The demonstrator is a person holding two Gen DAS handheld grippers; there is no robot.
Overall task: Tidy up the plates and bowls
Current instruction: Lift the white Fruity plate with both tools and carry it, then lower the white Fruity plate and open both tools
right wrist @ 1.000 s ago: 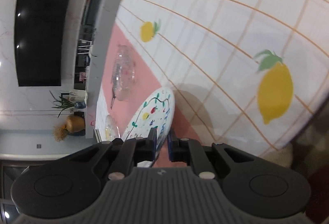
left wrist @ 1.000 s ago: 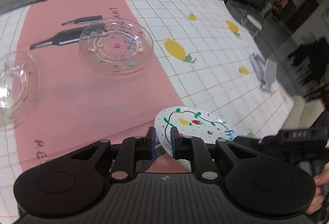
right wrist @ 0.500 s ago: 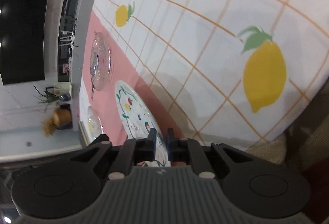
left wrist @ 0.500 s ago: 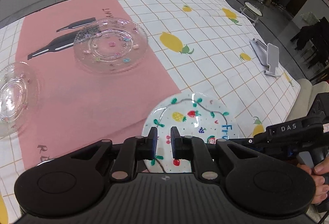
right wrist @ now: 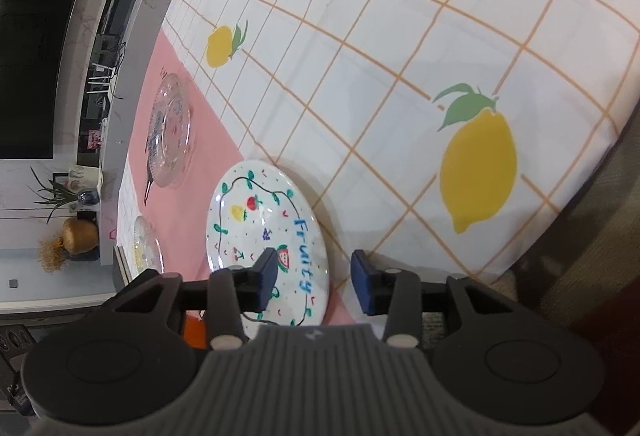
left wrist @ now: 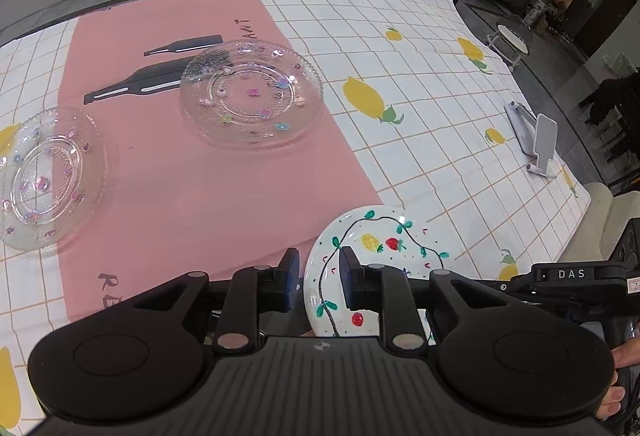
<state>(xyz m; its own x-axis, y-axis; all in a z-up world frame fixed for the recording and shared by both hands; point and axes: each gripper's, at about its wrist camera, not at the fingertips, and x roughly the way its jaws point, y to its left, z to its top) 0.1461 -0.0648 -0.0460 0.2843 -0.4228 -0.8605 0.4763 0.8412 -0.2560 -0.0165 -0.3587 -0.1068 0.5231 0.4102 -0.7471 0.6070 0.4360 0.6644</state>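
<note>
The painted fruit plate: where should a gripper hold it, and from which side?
Grip the fruit plate at its near rim, coming from the table edge. It lies flat, so only the thin raised rim fits between jaws; the open right gripper is probably closest.

The white plate (right wrist: 266, 236) carries a black vine with green leaves, a yellow pineapple, red strawberries and blue lettering. Two clear glass plates (left wrist: 251, 94) (left wrist: 46, 178) show small pastel flowers. The tablecloth (left wrist: 420, 164) is white with orange grid lines and yellow lemons; the pink mat (left wrist: 200, 188) has black bottle shapes.
</note>
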